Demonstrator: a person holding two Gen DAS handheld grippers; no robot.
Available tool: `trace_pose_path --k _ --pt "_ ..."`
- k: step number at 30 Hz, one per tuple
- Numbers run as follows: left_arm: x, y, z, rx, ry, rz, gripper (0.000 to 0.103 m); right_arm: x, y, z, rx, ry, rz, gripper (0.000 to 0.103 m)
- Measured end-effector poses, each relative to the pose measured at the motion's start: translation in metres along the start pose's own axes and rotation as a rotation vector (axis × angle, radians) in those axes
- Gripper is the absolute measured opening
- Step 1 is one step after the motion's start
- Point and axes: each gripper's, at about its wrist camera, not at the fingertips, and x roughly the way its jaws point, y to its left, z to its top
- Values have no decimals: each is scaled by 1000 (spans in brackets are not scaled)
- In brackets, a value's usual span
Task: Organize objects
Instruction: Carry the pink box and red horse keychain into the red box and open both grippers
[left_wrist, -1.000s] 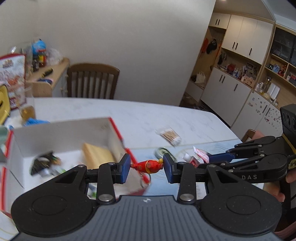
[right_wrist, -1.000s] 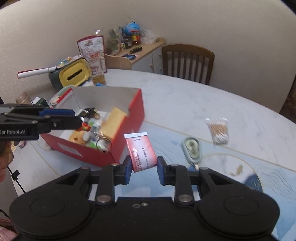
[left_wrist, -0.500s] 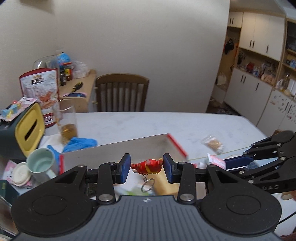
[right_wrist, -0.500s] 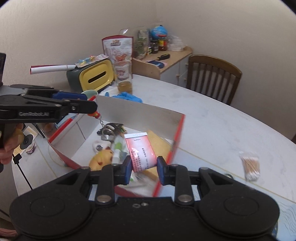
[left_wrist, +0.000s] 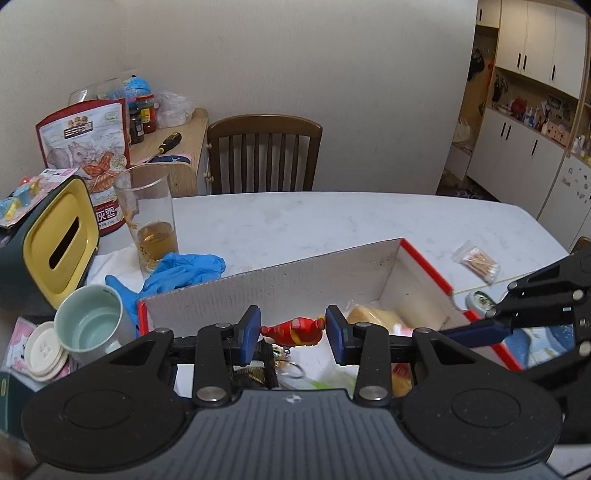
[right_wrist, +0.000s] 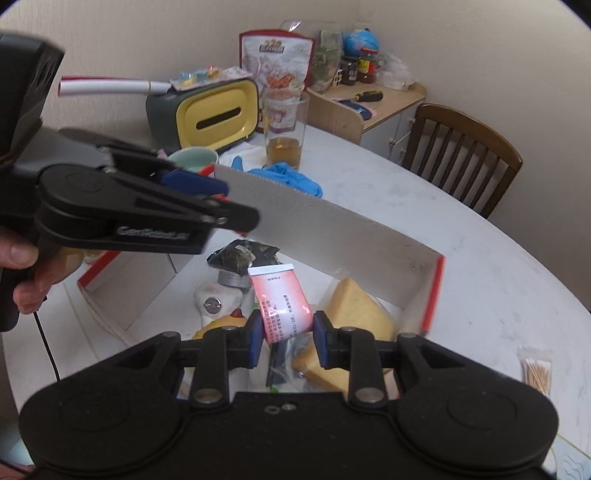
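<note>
Your left gripper (left_wrist: 291, 330) is clamped on the red keychain figure (left_wrist: 295, 330), pads pinching it end to end, its ring dangling below; it hangs over the open red-and-white box (left_wrist: 280, 284), near the box's near-left corner. Your right gripper (right_wrist: 288, 330) is pinched tight on a pink sachet (right_wrist: 282, 302), upright btwn the pads, also held over the box interior, toward its middle.

Inside the box: a yellow sponge wedge (right_wrist: 354, 306) vs. the far-right corner, a dark foil packet (right_wrist: 242, 256) toward the far wall, a yellow plush toy (right_wrist: 218, 325) partly hidden behind your right gripper. Other bits there are too covered to name.

The box sits on the white marble table (left_wrist: 314, 218). Just beyond its far-left corner lie blue gloves (left_wrist: 177, 271), w/ a glass of amber liquid (left_wrist: 149, 218) touching them. A pale green mug (left_wrist: 90, 325) stands just left of the box, a yellow-faced tissue bin (left_wrist: 55, 240) behind it. A bag of cotton swabs (left_wrist: 478, 258) lies near the table's right edge, apart from the box.
</note>
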Motion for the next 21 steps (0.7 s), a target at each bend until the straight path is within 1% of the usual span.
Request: trace_pose_path --k 4,10,16,21 --pt "20 1 -2 26 32 1 37 18 6 2 -24 20 -9 27" --pt "48 5 -12 42 127 -19 37 43 8 -3 -32 76 -8 27" --pt "61 6 -19 51 211 -45 37 54 8 -11 -31 119 -1 27" --pt "68 1 -20 76 269 -41 37 58 11 -11 -34 125 -13 28"
